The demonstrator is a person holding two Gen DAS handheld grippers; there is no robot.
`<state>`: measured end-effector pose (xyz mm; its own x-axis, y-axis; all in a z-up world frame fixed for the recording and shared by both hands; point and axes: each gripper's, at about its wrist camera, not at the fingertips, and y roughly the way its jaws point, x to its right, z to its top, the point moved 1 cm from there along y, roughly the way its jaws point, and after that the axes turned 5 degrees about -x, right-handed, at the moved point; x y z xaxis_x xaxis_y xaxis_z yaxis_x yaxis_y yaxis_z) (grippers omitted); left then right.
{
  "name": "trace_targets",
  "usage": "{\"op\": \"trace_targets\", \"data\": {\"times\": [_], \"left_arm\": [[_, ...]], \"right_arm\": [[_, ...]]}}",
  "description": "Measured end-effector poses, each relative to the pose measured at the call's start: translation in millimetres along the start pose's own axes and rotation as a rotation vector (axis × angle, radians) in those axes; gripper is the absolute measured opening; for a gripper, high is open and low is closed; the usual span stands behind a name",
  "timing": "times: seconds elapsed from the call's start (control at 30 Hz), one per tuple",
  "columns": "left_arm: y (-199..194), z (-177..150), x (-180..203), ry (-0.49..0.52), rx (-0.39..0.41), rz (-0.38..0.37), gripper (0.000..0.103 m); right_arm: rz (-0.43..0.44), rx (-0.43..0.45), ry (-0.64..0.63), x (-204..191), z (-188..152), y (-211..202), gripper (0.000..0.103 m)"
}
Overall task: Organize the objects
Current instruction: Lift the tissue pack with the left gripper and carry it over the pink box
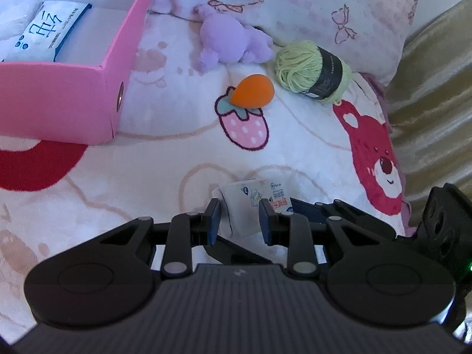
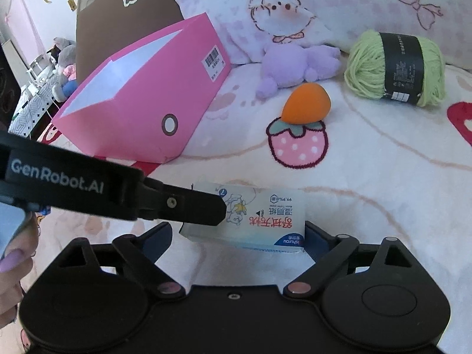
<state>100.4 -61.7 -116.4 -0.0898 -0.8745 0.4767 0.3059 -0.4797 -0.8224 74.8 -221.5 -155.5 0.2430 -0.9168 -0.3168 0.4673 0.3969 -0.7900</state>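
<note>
White and glossy, the wet-wipe pack (image 2: 253, 221) lies on the fleece blanket (image 2: 368, 183) at the six o'clock edge of both views, and both grippers are on it at once. The left gripper (image 1: 239, 216) straddles one end with its jaws fairly narrow, pads just beside the wrapper; whether they press it I cannot tell. The right gripper (image 2: 238, 236) sits low and level with jaws spread wide around the pack's length, not yet closed. I'd judge a firm pinch across the short side works best, since soft film sags and slips; one gripper should lift while the other clears. From the left view, the pink box (image 1: 59, 94) waits at ten o'clock with another pack already inside, the orange sponge (image 1: 252, 91) at twelve, and the green yarn (image 1: 312, 70) at one.
</note>
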Motion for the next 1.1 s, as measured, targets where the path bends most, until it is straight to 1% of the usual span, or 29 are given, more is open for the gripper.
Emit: {"op": "trace_targets", "data": {"times": [0.07,0.23,0.3,0.4,0.53,0.63,0.7,0.77,0.8,0.87,1.0,1.1], "left_arm": [[-5.0,-1.5,-0.2,-0.015,0.001,-0.025,0.026],[-23.2,-4.3,16.4,0.079,0.061,-0.005,0.026],[-29.5,-5.6,19.8,0.103,0.076,-0.012,0.026],[-34.7,-8.6,22.0,0.13,0.079,0.002,0.026],[-38.1,-12.1,15.1,0.12,0.056,-0.001,0.026],[-42.0,-14.4,6.4,0.103,0.032,-0.01,0.026],[-47.2,-14.2,0.2,0.09,0.024,-0.02,0.026],[-52.3,-12.2,-3.7,0.079,0.012,-0.034,0.026],[-55.6,-10.7,-5.4,0.071,-0.001,-0.047,0.026],[-65.3,-7.4,-8.2,0.059,0.002,-0.064,0.026],[-89.1,-2.2,-8.9,0.072,0.017,-0.039,0.026],[-104.2,0.0,-11.5,0.058,0.006,-0.043,0.026]], "right_arm": [[-0.016,0.004,0.003,-3.8,-4.1,-2.5,0.096],[0.022,-0.017,0.056,-11.9,-12.7,-3.1,0.096],[0.015,-0.011,0.053,-18.0,-15.7,-3.5,0.096],[0.005,0.007,0.057,-23.5,-18.6,-6.1,0.096],[-0.023,0.055,0.067,-27.6,-19.5,-16.2,0.096],[-0.025,0.087,0.071,-33.1,-17.0,-27.7,0.096],[-0.033,0.094,0.054,-40.3,-12.9,-35.2,0.096],[-0.063,0.101,0.02,-50.9,-7.7,-41.2,0.096],[-0.082,0.096,0.009,-55.5,-4.9,-42.5,0.095],[-0.103,0.08,-0.011,-65.0,-1.6,-44.6,0.094],[-0.09,0.082,-0.042,-82.5,3.7,-56.2,0.09],[-0.085,0.101,-0.052,-93.5,11.4,-68.4,0.087]]}}
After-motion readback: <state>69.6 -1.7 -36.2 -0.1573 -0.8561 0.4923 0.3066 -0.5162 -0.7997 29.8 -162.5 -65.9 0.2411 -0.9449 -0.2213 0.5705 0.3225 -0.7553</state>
